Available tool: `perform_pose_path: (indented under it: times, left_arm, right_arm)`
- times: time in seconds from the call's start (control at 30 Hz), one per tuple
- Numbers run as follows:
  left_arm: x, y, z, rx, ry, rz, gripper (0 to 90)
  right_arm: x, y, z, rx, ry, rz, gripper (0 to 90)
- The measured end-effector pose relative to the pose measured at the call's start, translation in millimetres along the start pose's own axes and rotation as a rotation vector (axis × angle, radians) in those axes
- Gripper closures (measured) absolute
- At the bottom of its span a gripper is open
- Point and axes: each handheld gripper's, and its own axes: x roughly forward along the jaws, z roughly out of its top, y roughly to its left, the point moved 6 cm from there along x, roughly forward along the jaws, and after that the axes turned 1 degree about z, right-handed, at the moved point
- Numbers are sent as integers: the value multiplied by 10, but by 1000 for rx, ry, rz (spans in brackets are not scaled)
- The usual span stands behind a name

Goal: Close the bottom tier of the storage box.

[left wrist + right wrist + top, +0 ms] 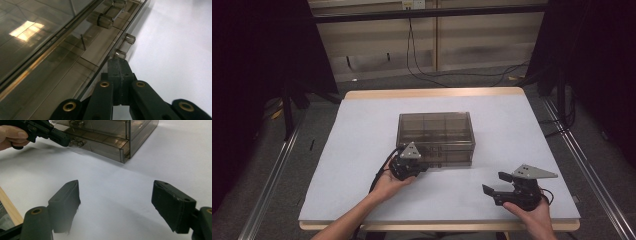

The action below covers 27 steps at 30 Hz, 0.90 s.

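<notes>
Right hand-held gripper [493, 183], matte black, jaws apart and empty, rests near the surface [362, 150] edge. Left hand-held gripper [426, 165], jaws closed, meets small cylindrical knobs [120, 53] on the smoky translucent drawer box [435, 131] at centre.

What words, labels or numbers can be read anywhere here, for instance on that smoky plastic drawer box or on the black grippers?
None can be read.
Drawer box: plain tinted plastic, no label or print in sight.
Left gripper and right gripper: black jaws with brass rivets, no markings.
Small yellowish panel on the far wall: possibly a sticker or outlet, too small and blurred to read.
</notes>
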Motion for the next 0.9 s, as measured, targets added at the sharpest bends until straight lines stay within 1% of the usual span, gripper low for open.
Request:
perform_pose_path:
  times: [0.07,0.1,0.13,0.17,0.23,0.3,0.37,0.4,0.47,0.5,0.53,0.57,0.63,0.73,0.77,0.87,0.9]
  left_arm:
    - [11,6,1,-8,-6,4,900]
    - [1,22,-2,-1,13,14,900]
    - [13,28,3,-11,-1,12,900]
    - [19,35,2,-10,-6,7,900]
    - [16,37,4,-26,-7,15,900]
    - [15,46,5,-28,-9,21,900]
    - [13,70,2,-27,-10,44,900]
    - [12,84,1,-31,-9,66,900]
    - [19,103,-8,-44,-13,53,900]
    - [12,112,-14,-45,-3,64,900]
    - [11,118,-16,-53,-6,61,900]
    - [19,122,-12,-53,-22,57,900]
    - [3,133,-15,-52,-13,60,900]
    - [-1,136,-11,-68,-19,58,900]
    - [2,137,-7,-72,-28,58,900]
    - [17,132,-6,-73,-24,54,900]
    - [27,127,-7,-82,-27,53,900]
  right_arm:
    - [2,3,-3,-3,4,0,226]
    - [8,3,-8,-4,10,1,225]
    - [14,5,-10,-5,12,2,225]
    - [14,8,-6,-6,9,3,225]
    - [11,10,-2,0,7,2,225]
    - [11,8,-3,1,8,1,225]
    - [10,4,-3,1,8,0,225]
    - [9,2,-4,1,8,0,225]
    - [8,3,-4,2,7,0,225]
    - [7,3,-3,1,7,0,225]
    - [7,3,-3,0,6,0,225]
    - [7,3,-3,0,6,-1,225]
    - [6,2,-1,0,4,-1,226]
    - [3,1,-1,1,4,-1,226]
    - [3,1,-1,1,4,0,226]
    - [6,0,-2,3,6,1,226]
    - [8,-1,-2,4,6,0,226]
